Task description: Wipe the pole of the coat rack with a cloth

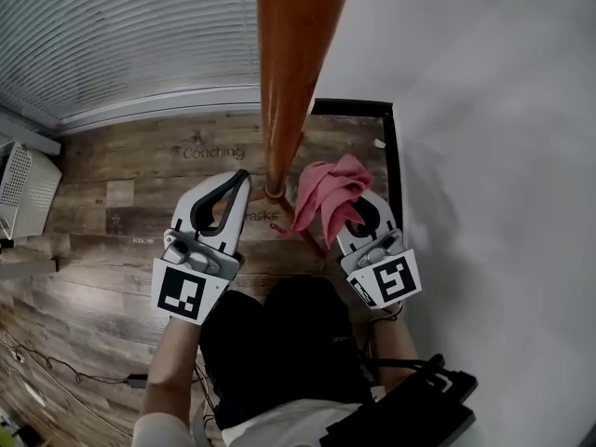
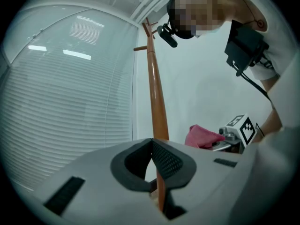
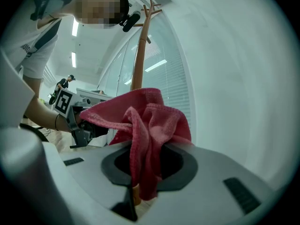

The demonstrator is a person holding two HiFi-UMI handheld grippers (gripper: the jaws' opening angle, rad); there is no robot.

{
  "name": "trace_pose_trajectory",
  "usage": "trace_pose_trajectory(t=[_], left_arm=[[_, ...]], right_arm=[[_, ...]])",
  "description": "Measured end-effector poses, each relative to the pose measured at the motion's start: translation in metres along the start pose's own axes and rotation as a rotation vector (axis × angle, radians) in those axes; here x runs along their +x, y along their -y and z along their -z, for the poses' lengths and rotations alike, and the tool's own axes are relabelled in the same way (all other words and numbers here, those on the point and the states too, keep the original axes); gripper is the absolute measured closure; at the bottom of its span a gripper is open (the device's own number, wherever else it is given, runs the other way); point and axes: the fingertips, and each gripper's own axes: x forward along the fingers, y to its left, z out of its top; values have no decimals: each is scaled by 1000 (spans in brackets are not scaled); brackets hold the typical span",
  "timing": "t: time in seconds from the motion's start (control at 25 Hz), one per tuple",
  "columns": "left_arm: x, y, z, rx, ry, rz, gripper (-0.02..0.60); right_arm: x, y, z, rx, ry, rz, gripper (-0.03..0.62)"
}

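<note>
The coat rack's orange-brown pole [image 1: 289,73] rises from the wooden floor between my two grippers; in the gripper views the pole [image 2: 157,102] [image 3: 138,64] stands tall with pegs at its top. A pink cloth [image 1: 328,194] [image 3: 145,121] is bunched in my right gripper [image 1: 349,201] [image 3: 147,146], which is shut on it just right of the pole's lower part. The cloth hides that gripper's tips. My left gripper [image 1: 242,177] [image 2: 151,142] is shut with nothing in it, its tips just left of the pole. The cloth [image 2: 201,136] also shows from the left side.
White window blinds [image 1: 121,35] run along the far left, and a white wall [image 1: 494,110] stands close on the right. A white perforated bin [image 1: 19,189] sits at the left edge. Cables [image 1: 56,366] lie on the floor [image 1: 112,203]. A rack leg [image 1: 312,240] slants near my right gripper.
</note>
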Motion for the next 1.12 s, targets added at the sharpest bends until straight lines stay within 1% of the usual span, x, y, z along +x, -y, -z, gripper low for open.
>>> trace_pose_trajectory(t=[0.2, 0.32, 0.4, 0.48, 0.64, 0.76, 0.92, 1.04, 1.12], left_arm=[[5, 4, 25, -26, -18, 25, 567], [8, 7, 35, -20, -22, 47, 568], [8, 11, 45, -1, -36, 64, 566], [7, 15, 54, 3, -46, 80, 568], [3, 20, 71, -9, -47, 102, 568], [-3, 22, 84, 0, -67, 93, 568], [-11, 27, 94, -38, -59, 65, 567], [-16, 34, 101, -62, -67, 58, 568], [-17, 37, 103, -62, -77, 61, 566]], right_arm=[[3, -1, 30, 20, -21, -26, 508], [3, -3, 49, 19, -39, -54, 508], [4, -7, 57, 20, -20, -77, 508], [8, -14, 59, 11, 29, -107, 508], [10, -26, 82, -30, 23, -156, 508], [13, -33, 104, -55, -8, -186, 508], [19, -39, 123, -54, -37, -202, 508], [15, -47, 146, -136, -137, -235, 508], [16, -48, 155, -154, -171, -239, 508]])
